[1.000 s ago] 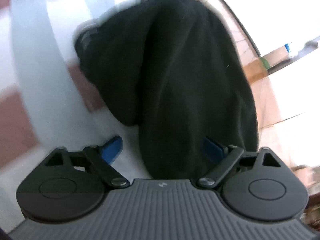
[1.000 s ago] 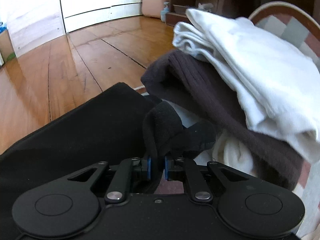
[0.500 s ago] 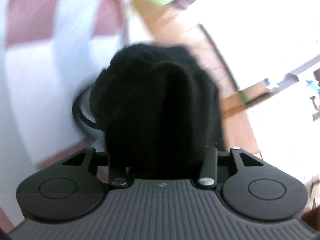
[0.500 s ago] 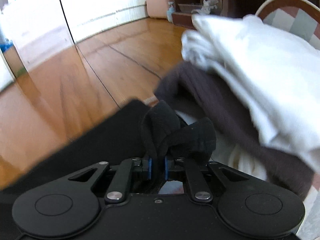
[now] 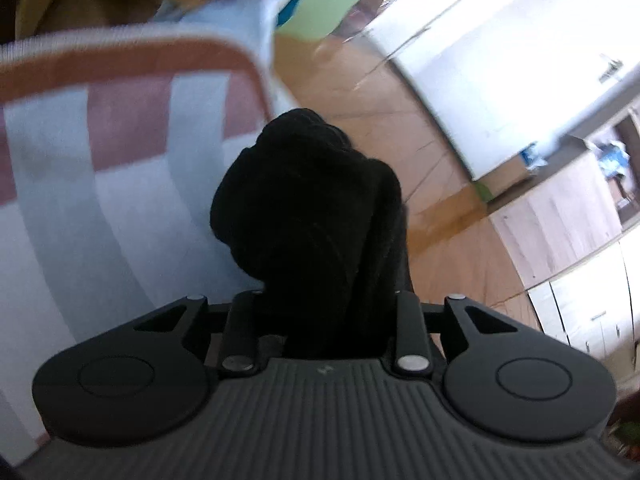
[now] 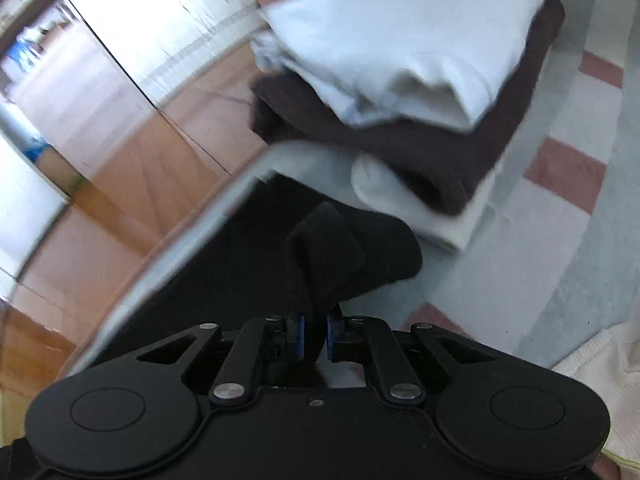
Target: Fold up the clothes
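Observation:
A black fleece garment [image 5: 312, 208] is bunched up between the jaws of my left gripper [image 5: 322, 312], which is shut on it; the fabric hides the fingertips. The same black garment [image 6: 344, 248] shows in the right wrist view, where my right gripper [image 6: 314, 336] is shut on a fold of it, blue pads [image 6: 299, 334] pressing the cloth. The rest of the garment [image 6: 224, 276] lies spread over the checked surface below.
A stack of folded clothes, a white one [image 6: 400, 40] on a dark brown one [image 6: 420, 152] on another white one [image 6: 420, 208], lies just beyond the right gripper. The surface is a pink and white checked cover [image 5: 120, 152] with a brown edge. Wooden floor [image 6: 140, 168] lies beyond it.
My left gripper has closed on the black garment and lifted it, bunched, off the cover. My right gripper kept its hold and swung right; the folded stack now sits higher in its view.

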A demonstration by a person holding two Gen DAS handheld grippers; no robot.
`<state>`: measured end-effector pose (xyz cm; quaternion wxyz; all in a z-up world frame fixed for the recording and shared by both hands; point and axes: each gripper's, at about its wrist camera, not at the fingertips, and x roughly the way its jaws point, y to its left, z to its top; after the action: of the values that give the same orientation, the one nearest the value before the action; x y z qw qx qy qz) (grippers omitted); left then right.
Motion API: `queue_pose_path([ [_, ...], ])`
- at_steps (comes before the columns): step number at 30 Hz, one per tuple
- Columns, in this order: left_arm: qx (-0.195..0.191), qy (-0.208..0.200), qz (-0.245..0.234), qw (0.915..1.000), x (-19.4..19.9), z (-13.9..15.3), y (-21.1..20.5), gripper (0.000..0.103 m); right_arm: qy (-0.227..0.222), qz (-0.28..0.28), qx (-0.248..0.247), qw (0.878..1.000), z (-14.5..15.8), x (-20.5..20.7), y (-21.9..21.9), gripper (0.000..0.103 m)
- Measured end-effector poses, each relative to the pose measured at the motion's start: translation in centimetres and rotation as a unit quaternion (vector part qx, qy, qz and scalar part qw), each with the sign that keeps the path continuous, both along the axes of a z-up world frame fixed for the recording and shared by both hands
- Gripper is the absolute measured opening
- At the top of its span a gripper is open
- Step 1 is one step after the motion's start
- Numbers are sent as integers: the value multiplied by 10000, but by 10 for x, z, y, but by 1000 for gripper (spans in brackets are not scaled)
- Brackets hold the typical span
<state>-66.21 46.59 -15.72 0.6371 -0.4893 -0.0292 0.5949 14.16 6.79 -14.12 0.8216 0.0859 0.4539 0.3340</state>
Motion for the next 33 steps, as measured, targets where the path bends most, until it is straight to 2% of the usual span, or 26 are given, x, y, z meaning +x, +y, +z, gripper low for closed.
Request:
queue_pose_path([
  [2,7,-33,35,10000,-9,3,8,28,-141,219,190,9995,28,-2,-8,9],
  [4,-417,-447,289,9977,-23,-7,7,39,-230,381,249,9987,46,-4,-22,9],
  [5,-634,-618,400,9953,-30,-12,8,40,-307,471,178,9983,50,-8,-28,9],
  [7,-1094,-638,482,9908,-38,-31,18,40,-302,755,-408,9959,33,-13,-34,9],
  [9,-1120,-585,520,9906,-38,-35,13,40,8,865,-864,9925,0,-13,-40,10],
  [10,-1051,-439,480,9923,-33,-28,13,41,84,836,-897,9924,-15,-14,-45,10],
  [11,-1010,-128,419,9939,-26,-19,14,41,96,792,-859,9931,-24,-16,-50,10],
  [13,-959,474,292,9938,-14,0,19,52,97,704,-751,9946,-35,-18,-57,14],
  [14,-969,686,211,9927,-13,11,21,53,97,654,-678,9955,-38,-18,-61,19],
  [15,-1031,753,118,9917,-15,18,24,54,74,633,-663,9958,-37,-16,-65,31],
  [17,-1254,540,-34,9906,-30,23,25,55,-171,406,-983,9942,-29,-16,-71,50],
  [18,-1298,567,-74,9899,-35,31,1,55,-356,209,-1164,9923,-24,-14,-77,51],
  [20,-1185,1084,-198,9868,-38,32,-41,55,-569,-97,-1336,9893,-16,-12,-91,51],
  [21,-1095,1395,-287,9837,-33,43,-54,56,-648,-197,-1348,9886,-12,-11,-98,51],
  [23,-886,1711,-534,9798,-22,55,-77,57,-855,-191,-1258,9882,-3,-15,-111,51],
  [26,-517,1622,-1176,9783,18,80,-103,58,-1031,240,-708,9919,9,-26,-120,51],
  [28,-300,1453,-1760,9731,56,89,-108,67,-994,711,-342,9919,17,-31,-116,51],
  [30,-131,1292,-2376,9627,98,91,-105,68,-985,1270,-224,9867,24,-30,-98,51],
  [33,-97,1277,-3291,9356,174,85,-95,69,-1088,1982,-285,9737,30,-26,-62,52],
])
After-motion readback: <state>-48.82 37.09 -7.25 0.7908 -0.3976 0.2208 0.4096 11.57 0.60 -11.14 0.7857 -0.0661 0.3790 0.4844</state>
